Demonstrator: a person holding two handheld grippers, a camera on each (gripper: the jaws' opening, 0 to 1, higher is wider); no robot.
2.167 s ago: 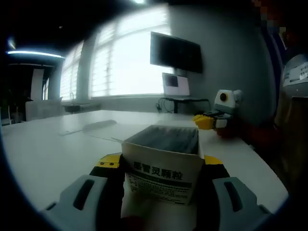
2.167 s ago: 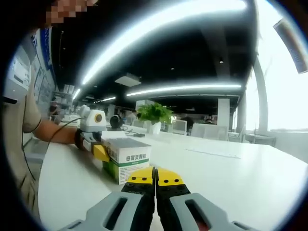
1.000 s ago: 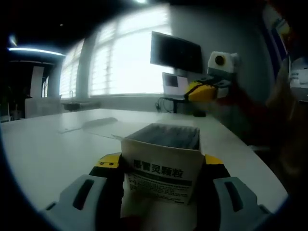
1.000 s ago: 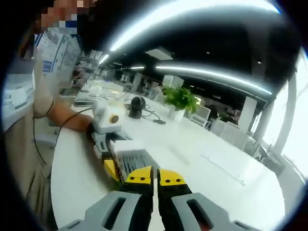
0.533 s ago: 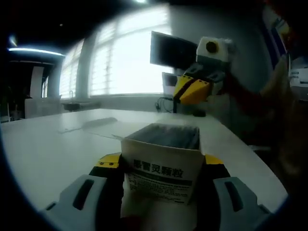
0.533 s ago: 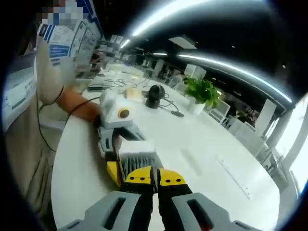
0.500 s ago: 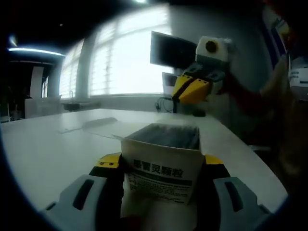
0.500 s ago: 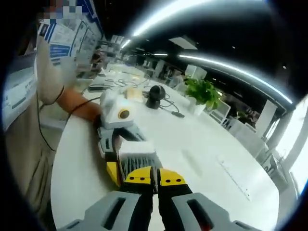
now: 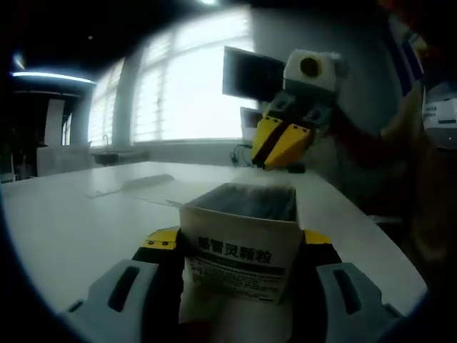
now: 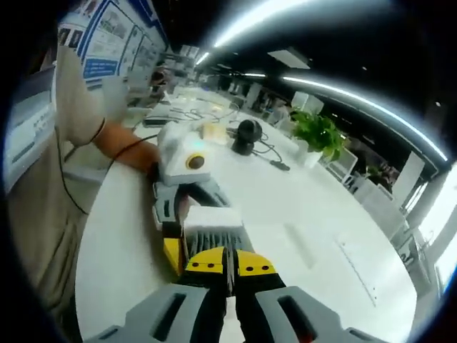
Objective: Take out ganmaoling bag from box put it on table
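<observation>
left gripper view: white table runs left, bright windows behind. the grey-and-yellow left gripper is clamped on the white cardboard medicine box with green print, one jaw on each side wall, box upright on the table with its top open. dark sachet edges, the ganmaoling bags, packed upright inside the box, none out. above and right of the box hangs the yellow-tipped right gripper, tips angled down toward the open top, apart from it, jaws pressed together with nothing between. black wall monitor behind it; a person's sleeve at far right.

right gripper view: person's arm at left reaches to the left gripper, which holds the box. sachet tops show in the open top, just above the right gripper tips, jaws closed and empty. table stretches right; green potted plant far back.
</observation>
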